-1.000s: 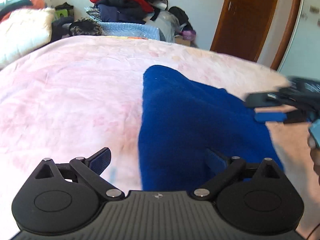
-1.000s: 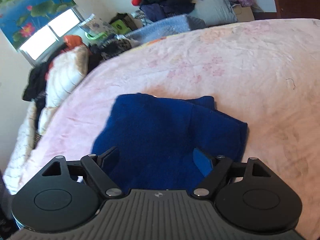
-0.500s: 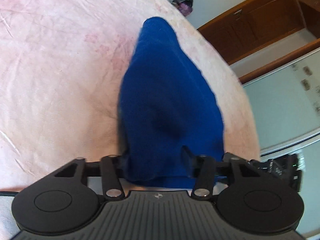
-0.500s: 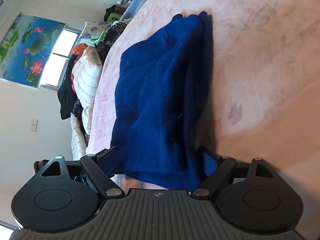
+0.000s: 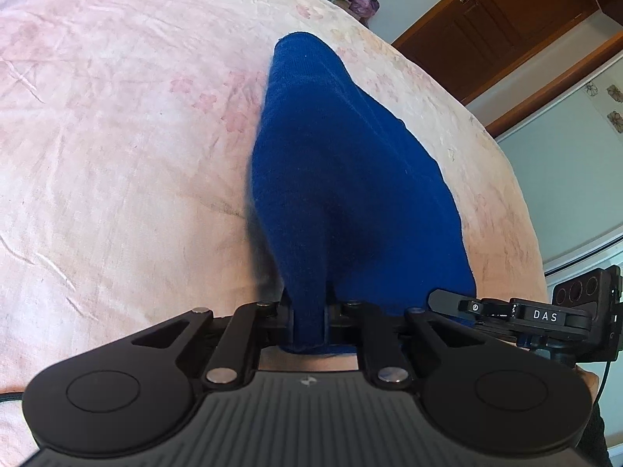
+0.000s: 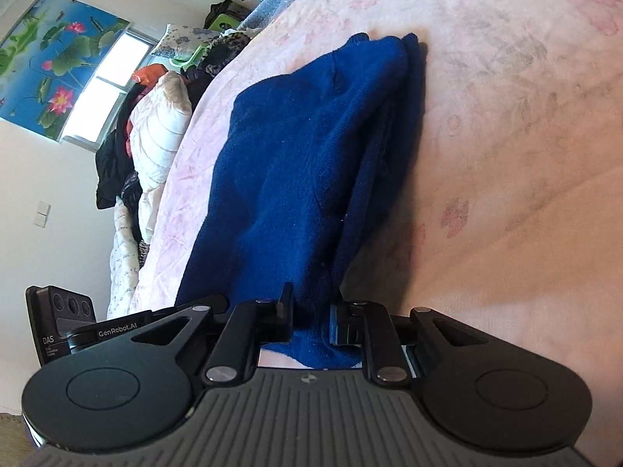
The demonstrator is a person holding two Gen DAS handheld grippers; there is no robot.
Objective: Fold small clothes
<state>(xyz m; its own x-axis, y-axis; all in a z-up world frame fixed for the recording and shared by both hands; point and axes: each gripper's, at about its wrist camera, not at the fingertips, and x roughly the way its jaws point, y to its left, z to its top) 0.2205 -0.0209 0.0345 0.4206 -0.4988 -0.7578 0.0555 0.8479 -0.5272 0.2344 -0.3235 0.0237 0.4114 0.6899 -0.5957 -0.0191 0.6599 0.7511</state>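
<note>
A dark blue fleece garment [image 5: 342, 179] lies partly folded on the pink bedspread [image 5: 117, 136]. My left gripper [image 5: 309, 321] is shut on the garment's near edge, cloth pinched between its jaws. In the right wrist view the same garment [image 6: 303, 163] stretches away from me, and my right gripper [image 6: 311, 317] is shut on its near edge too. The right gripper also shows in the left wrist view [image 5: 545, 315] at the right, and the left gripper shows at the lower left of the right wrist view [image 6: 70, 323].
A pile of clothes and a white quilt [image 6: 155, 132] sit at the far side of the bed under a window [image 6: 105, 89]. A wooden door [image 5: 506, 27] and a pale wardrobe [image 5: 576, 179] stand beyond the bed's right edge.
Both grippers dropped to the garment's near edge, tilted, and closed from open onto the blue cloth.
</note>
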